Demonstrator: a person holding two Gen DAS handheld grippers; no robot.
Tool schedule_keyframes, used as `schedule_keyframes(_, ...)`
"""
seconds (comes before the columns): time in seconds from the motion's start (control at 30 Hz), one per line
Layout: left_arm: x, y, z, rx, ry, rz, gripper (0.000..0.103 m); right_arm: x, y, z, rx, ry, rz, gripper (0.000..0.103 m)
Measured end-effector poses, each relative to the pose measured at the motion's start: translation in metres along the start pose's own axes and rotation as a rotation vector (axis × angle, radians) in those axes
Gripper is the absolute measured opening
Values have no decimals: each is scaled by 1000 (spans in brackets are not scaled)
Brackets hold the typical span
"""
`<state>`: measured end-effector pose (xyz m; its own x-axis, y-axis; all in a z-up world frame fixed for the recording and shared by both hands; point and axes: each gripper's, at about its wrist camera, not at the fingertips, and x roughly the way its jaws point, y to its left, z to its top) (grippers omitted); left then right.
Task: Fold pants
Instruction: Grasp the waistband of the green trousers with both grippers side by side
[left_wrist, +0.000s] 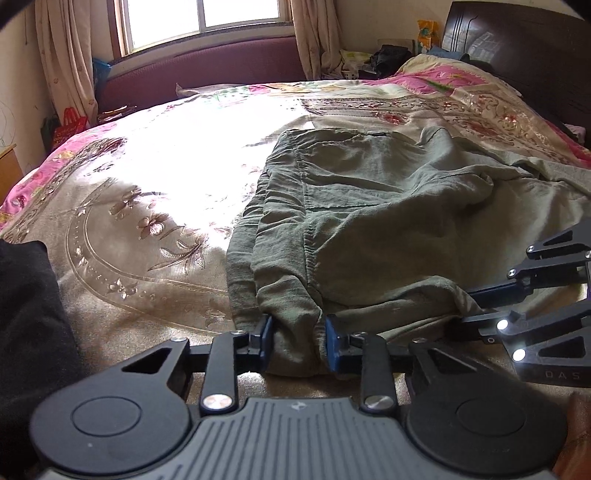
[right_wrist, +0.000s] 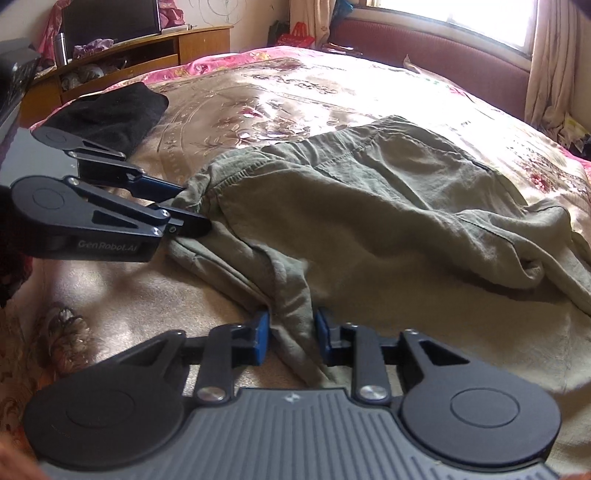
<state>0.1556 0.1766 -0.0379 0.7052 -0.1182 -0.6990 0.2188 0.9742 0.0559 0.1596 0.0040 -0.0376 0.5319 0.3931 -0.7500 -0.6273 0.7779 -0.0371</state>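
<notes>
Pants (left_wrist: 369, 221), olive green, lie rumpled on the bed (left_wrist: 147, 221), bulk running toward 12 o'clock from both claws. Left claw (left_wrist: 297, 343) and right claw (right_wrist: 290, 338) each pinch the near edge, side by side, equally near.

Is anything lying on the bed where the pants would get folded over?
Nothing visible. Both claws, left and right, already pinch the green pants; the bedspread beyond is bare. The black cloth lies off to the side.
</notes>
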Motion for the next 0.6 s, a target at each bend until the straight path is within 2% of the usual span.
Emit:
schedule_keyframes(0.13,-15,5,-10,18,15,45,39,-7,22,-1,-13,-7,57,13)
schedule_keyframes(0.3,-41,26,-28,-16,49,101,38,-14,52,3,-13,-14,165,13)
schedule_keyframes(0.37,-52,31,-37,-13,55,131,39,-14,61,3,-11,-13,207,15)
schedule_keyframes(0.43,-62,32,-42,-11,51,145,43,-18,62,4,2,-17,202,22)
schedule_keyframes(0.5,-69,29,-39,1,39,156,45,-27,54,2,44,-32,213,25)
schedule_keyframes(0.6,-76,13,-29,66,1,183,45,-51,30,-4,98,-61,168,28)
